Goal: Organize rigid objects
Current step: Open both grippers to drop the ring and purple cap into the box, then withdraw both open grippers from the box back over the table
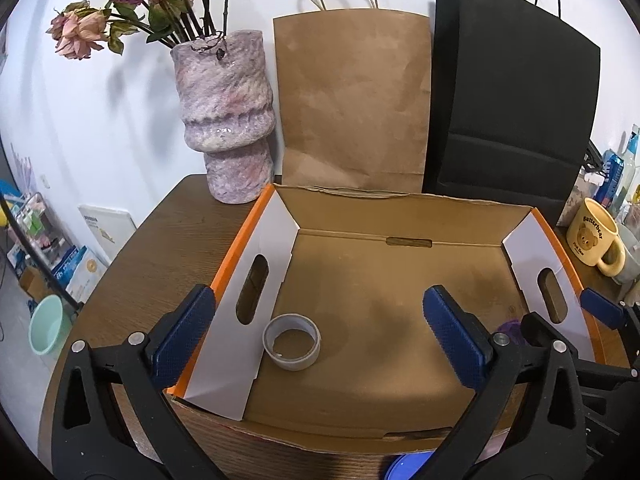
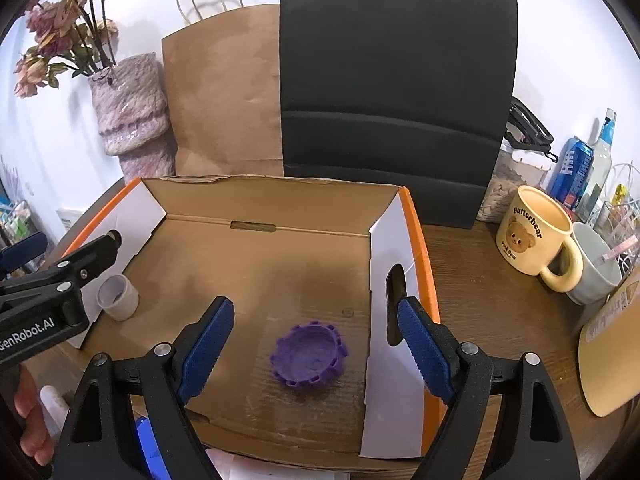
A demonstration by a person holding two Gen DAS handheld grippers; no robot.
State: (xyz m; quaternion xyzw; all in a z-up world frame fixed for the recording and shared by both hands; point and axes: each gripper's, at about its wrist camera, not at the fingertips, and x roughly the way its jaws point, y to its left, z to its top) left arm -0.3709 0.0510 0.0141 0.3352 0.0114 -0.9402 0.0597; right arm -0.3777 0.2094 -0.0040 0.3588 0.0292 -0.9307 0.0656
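Both our grippers hang open and empty over the cardboard box (image 2: 280, 200): right gripper (image 2: 316, 350) directly above the purple cap (image 2: 308, 356), left gripper (image 1: 320, 336) nearer the grey tape ring (image 1: 291, 342) at the box's near left.

I see a matt corrugated cardboard box (image 2: 280, 248), a smooth grey plastic ring (image 1: 291, 342), a rough purple cup (image 2: 308, 354), a wood-grain desk (image 2: 500, 300) and a glossy ceramic mug (image 2: 532, 236).
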